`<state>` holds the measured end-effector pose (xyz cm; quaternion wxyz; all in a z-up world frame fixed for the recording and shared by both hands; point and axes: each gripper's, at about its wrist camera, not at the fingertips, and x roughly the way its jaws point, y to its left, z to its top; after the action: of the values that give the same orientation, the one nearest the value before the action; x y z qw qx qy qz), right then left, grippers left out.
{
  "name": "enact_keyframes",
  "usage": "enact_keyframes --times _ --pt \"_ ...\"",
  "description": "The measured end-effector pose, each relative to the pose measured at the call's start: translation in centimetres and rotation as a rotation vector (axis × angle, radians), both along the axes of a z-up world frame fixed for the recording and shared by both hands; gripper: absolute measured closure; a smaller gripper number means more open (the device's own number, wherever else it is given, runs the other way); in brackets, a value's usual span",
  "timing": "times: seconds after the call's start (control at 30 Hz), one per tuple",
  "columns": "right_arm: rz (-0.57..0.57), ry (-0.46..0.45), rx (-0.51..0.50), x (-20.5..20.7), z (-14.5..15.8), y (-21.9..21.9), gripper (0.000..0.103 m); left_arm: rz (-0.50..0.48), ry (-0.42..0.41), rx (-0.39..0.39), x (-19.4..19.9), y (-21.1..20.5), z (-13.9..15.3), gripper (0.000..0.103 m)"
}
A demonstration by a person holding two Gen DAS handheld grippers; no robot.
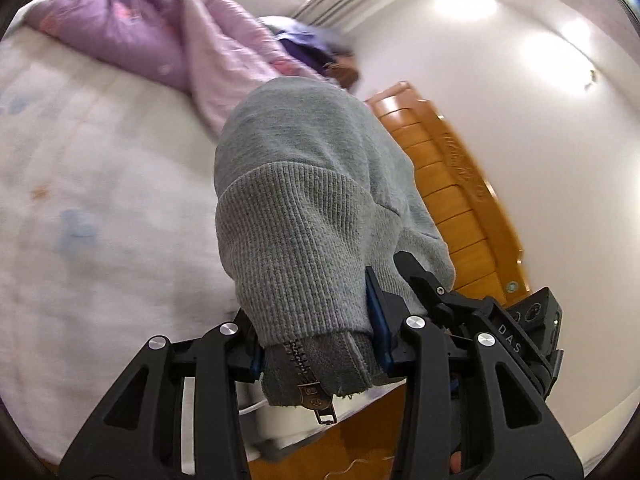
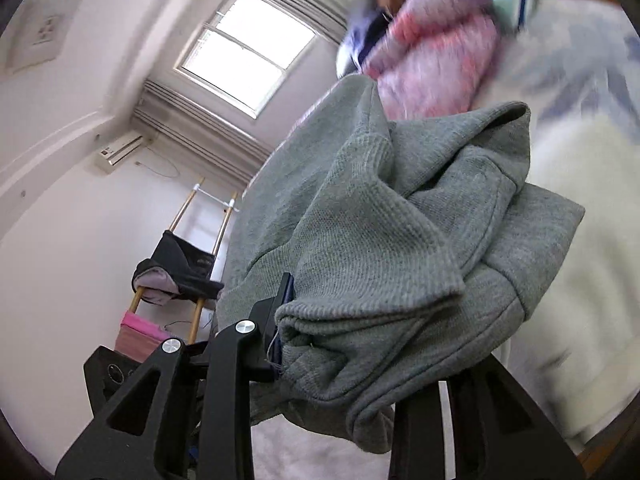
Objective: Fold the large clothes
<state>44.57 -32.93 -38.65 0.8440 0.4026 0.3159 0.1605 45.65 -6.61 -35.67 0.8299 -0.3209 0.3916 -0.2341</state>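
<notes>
Grey sweatshirt (image 1: 304, 216), thick ribbed knit with a metal zipper (image 1: 310, 388) at the hem, bunched and draped in loose folds above the bed (image 1: 100, 200) (white sheet, pink quilt (image 1: 168, 36) piled behind). Left gripper (image 1: 316, 356): jaws closed partway, clamped on the zipper end of the hem. Right gripper (image 2: 344, 344): jaws pinching a wad of the same sweatshirt (image 2: 380, 220), right finger buried under the cloth.
</notes>
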Motion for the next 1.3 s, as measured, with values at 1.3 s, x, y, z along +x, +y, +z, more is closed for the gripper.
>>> enact_keyframes --times 1.3 --pt "0.229 0.415 -0.458 4.2 -15.7 -12.6 0.044 -0.017 0.208 0.302 -2.5 -13.9 -9.2 0.049"
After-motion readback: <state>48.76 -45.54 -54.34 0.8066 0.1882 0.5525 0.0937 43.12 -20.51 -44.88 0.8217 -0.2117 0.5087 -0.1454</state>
